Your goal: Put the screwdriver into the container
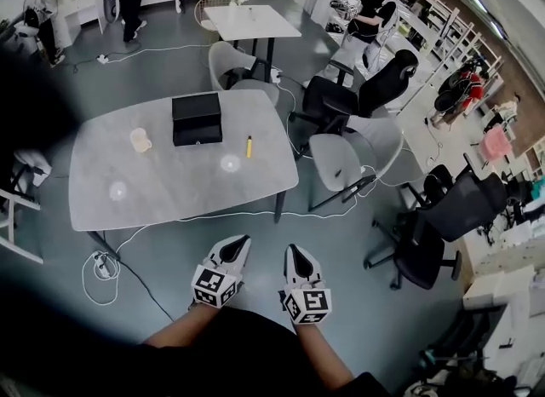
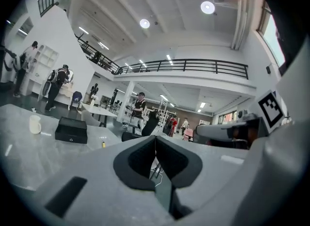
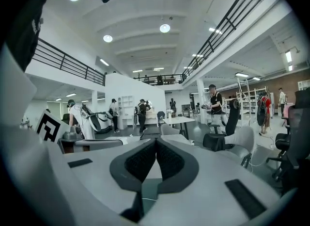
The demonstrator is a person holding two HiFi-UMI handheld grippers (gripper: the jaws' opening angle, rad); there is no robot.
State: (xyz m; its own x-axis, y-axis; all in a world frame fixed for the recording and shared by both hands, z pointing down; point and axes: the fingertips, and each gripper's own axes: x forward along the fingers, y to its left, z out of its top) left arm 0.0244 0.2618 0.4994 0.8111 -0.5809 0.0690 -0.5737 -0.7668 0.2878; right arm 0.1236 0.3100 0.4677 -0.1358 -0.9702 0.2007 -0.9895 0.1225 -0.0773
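Inventory, head view
- Grippers: two, the left gripper and the right gripper
- Tables: two, a grey table and a white table
- Box: one, black
- Screwdriver: one, yellow
- Cup: one
- Grey chairs: two
- Black office chairs: at least two
- People: three standing plainly, others too small to count
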